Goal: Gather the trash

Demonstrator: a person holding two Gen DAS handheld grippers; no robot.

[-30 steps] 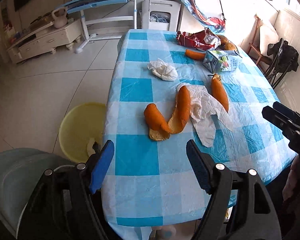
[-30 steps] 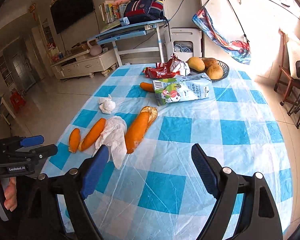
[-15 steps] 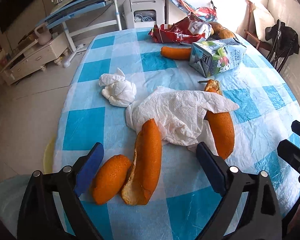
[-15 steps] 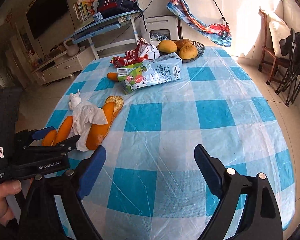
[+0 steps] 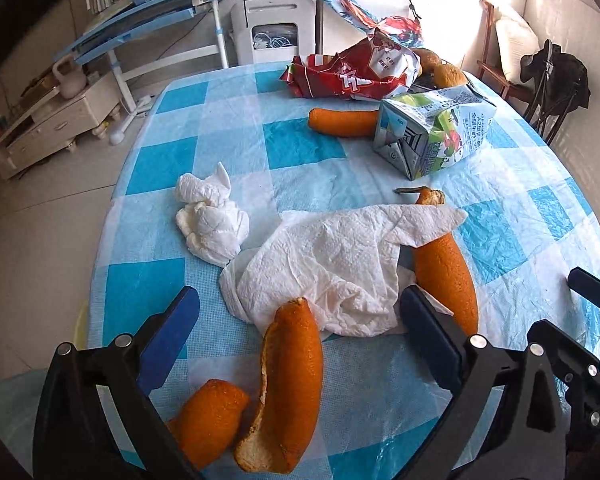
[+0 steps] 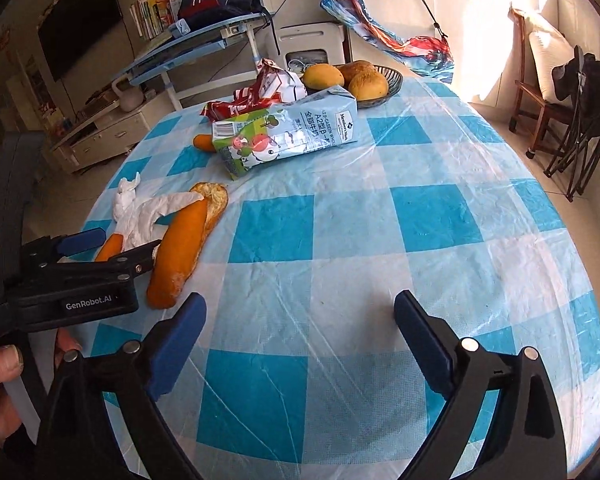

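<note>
A surface (image 5: 300, 148) covered in a blue and white checked plastic cloth is seen from two cameras, each looking along a hand-held tool.

The left tool (image 5: 300, 336) is held low over the near left part of the surface, its blue-padded jaws spread wide and gripping nothing; they have just been opening. Between the jaws, but untouched by the pads, a curved orange peel (image 5: 292, 384) lies with its pale inner side showing at the near end. A smaller peel piece (image 5: 208, 412) lies just beside it, toward the left jaw. Just beyond the jaws a flattened white paper towel (image 5: 340, 264) is draped over the top of a third long peel (image 5: 448, 276), which lies just past the right jaw. A crumpled tissue (image 5: 210, 220) sits farther off to the left. Farther still, a milk carton (image 5: 432, 132) lies on its side, with a red snack wrapper (image 5: 352, 72) behind it.

The right tool (image 6: 300, 336) is held over bare cloth, its jaws also spread wide and empty, and lately widening. The trash is seen well to its left, where the left tool is also visible.
</note>
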